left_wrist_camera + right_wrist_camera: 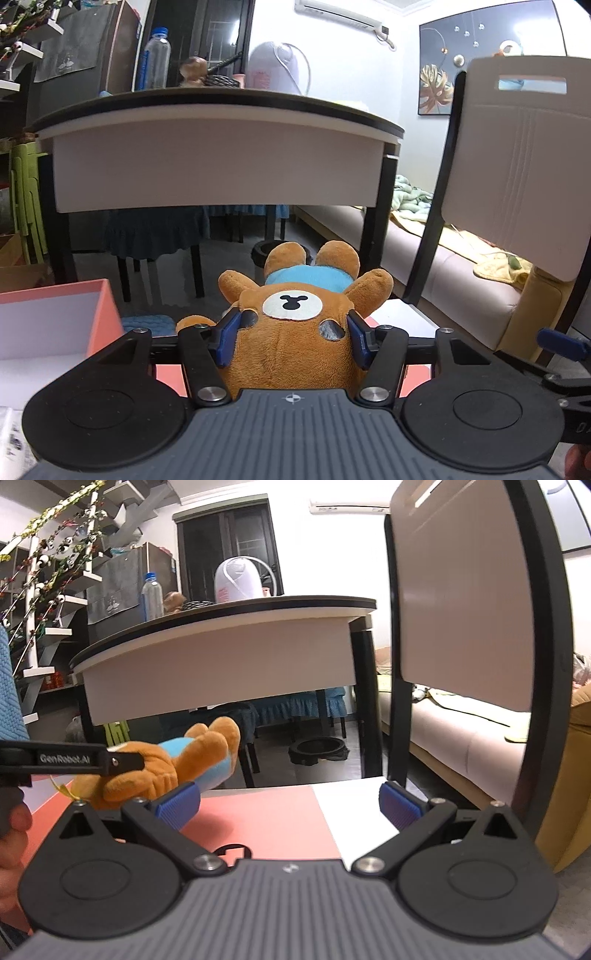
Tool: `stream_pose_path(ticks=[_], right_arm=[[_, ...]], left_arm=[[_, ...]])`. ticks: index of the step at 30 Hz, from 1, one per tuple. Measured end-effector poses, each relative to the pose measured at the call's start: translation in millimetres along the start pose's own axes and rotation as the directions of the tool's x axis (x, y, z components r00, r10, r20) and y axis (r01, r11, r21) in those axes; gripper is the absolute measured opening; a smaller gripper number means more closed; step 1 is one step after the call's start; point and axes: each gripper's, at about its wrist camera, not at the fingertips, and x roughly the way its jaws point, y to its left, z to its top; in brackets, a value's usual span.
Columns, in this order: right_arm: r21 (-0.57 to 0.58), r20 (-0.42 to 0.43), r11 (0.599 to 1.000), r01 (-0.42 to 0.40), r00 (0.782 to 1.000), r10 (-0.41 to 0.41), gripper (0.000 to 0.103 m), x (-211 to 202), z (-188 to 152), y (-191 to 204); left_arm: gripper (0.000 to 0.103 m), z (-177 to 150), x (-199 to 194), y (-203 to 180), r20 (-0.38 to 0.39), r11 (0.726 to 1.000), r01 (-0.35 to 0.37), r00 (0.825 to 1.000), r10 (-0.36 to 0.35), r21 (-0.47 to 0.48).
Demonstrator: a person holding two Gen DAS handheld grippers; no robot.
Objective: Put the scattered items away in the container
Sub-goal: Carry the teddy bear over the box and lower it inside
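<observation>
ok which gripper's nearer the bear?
Left. The left gripper is shut on the bear's head; the right gripper is open beside it, not touching.

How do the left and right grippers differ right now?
The left gripper is shut on the plush bear, pads pressing its head; the right gripper is open and holds nothing. The left carries its load lifted; the right hangs over the pink surface. Both have blue pads on black fingers.

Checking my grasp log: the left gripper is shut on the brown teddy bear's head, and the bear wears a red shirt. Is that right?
Not quite: the shirt is blue, not red, as the left wrist view shows. The rest holds: the left gripper is shut on the head of the brown teddy bear.
</observation>
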Motion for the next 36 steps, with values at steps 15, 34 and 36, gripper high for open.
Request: stream_pose_path(ticks=[15, 34, 36], right_arm=[[0.009, 0.003, 0.995, -0.096, 0.995, 0.096, 0.103, 13, 5, 44], [0.02, -0.044, 0.983, -0.184, 0.982, 0.184, 0.103, 44, -3, 87], [0.009, -0.051, 0.983, -0.185, 0.981, 0.185, 0.103, 47, -5, 91]], left_arm=[[0.062, 13, -62, 59, 0.085, 0.995, -0.099, 0.991, 0.1, -0.011], [0.062, -1, -120, 197, 0.032, 0.922, -0.383, 0.923, 0.385, -0.049], [0.062, -5, -118, 207, 0.025, 0.913, -0.407, 0.913, 0.408, -0.043]])
